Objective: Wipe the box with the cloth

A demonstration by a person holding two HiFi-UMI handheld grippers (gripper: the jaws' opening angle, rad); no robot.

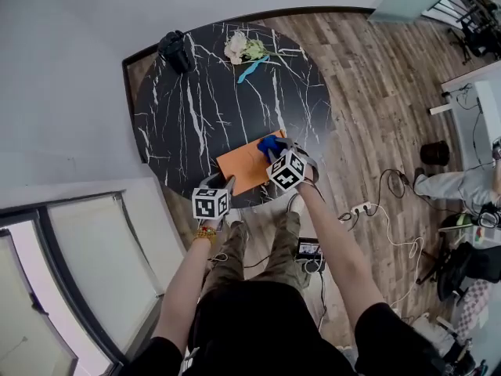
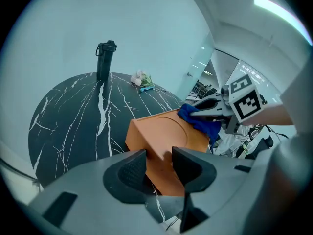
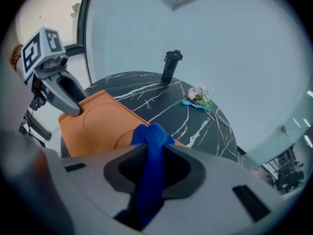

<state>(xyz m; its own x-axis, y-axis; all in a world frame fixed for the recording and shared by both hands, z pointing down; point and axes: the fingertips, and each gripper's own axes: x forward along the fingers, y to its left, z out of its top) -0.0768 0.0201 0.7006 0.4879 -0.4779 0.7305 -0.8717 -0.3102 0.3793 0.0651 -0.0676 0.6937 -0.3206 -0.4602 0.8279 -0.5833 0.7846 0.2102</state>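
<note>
A flat orange box lies at the near edge of the round black marble table. My left gripper holds the box's near left corner; in the left gripper view that corner sits between the pads, which press on it. The right gripper is shut on a blue cloth, and the cloth rests on the box's right top edge. From the right gripper view the cloth hangs bunched between the jaws over the box. The left gripper view shows the right gripper and cloth on the box's far corner.
A black bottle stands at the table's far left. A flower bunch and a light blue strip lie at the far side. On the wooden floor to the right are cables, a power strip and a seated person.
</note>
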